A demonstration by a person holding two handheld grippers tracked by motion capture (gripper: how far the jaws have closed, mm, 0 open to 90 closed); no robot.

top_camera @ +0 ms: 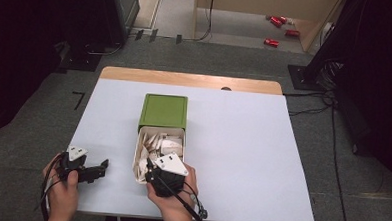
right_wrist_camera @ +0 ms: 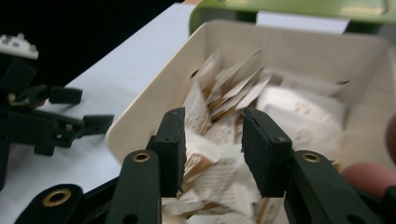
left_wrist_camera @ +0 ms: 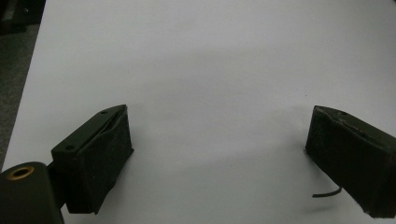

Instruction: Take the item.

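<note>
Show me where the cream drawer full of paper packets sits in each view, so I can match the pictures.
High view: cream drawer at table centre, pulled out toward the person from the green box, right gripper over its near end.
Left gripper view: bare white table between open jaws.
Right gripper view: drawer straight ahead, packets between the jaws.
Shared landmark: white table.

this looks like a lab or recording studio set up for test work, not a home. the surface (top_camera: 242, 142) under the tools is covered with a plain white sheet, its wooden edge showing at the far side. grey carpet (top_camera: 42, 149) surrounds it. beyond the right tool (top_camera: 150, 174), black stand bases (top_camera: 305, 75) and loose cables (top_camera: 328, 126) lie on the floor, with dark curtains at both sides. farther off, a pale wooden partition (top_camera: 268, 3) stands over red cans (top_camera: 278, 24) scattered on the floor.
</note>
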